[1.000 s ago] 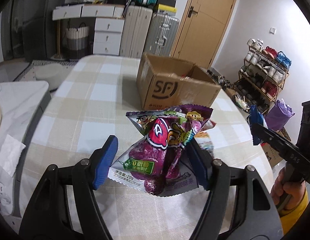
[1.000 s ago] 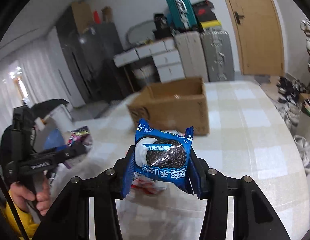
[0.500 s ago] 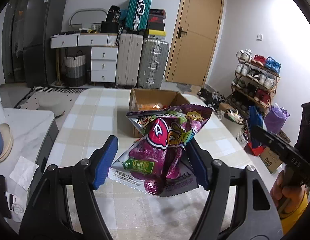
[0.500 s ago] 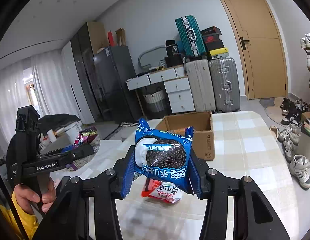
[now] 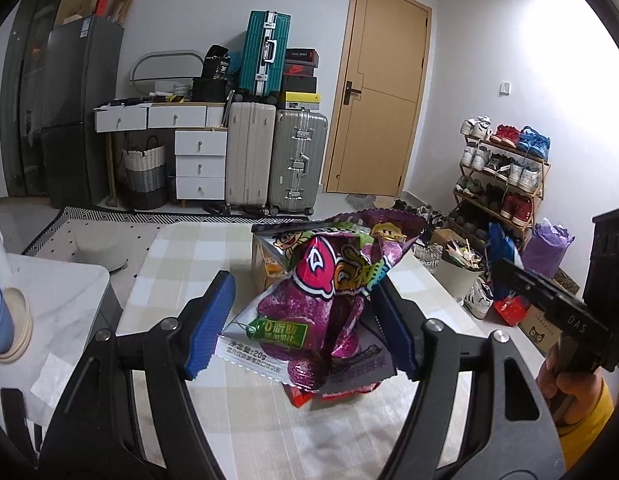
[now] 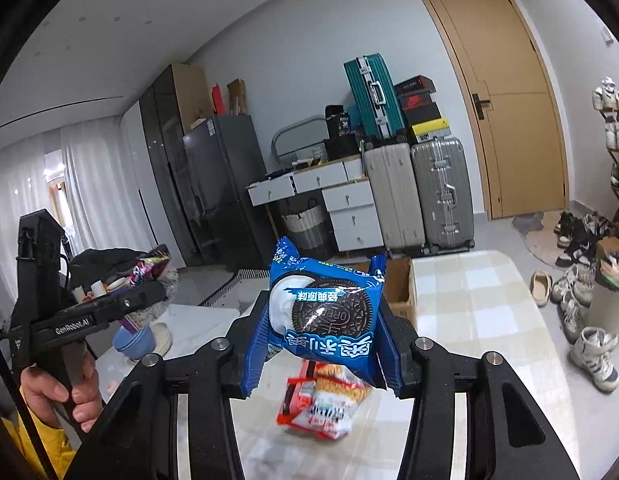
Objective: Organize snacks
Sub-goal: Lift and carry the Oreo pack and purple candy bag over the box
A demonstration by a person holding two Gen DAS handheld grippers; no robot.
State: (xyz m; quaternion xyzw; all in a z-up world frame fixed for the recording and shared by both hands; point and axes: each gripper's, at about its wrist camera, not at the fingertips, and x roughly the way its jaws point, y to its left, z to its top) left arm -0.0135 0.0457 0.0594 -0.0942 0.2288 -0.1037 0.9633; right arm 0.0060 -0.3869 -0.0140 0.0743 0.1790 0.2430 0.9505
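Raised above the checked desk [image 5: 181, 256], short of the cardboard box [image 6: 401, 292] at its far end; left tongs [image 5: 301, 320] half-spread around a purple snack bag [image 5: 309, 312], blue pads barely touching, likely to spill it on any tilt; right tongs [image 6: 321, 344] clamped narrow on a blue cookie pack [image 6: 325, 312], secure; red packet [image 6: 325, 404] lying on the desk below, easily overlooked.
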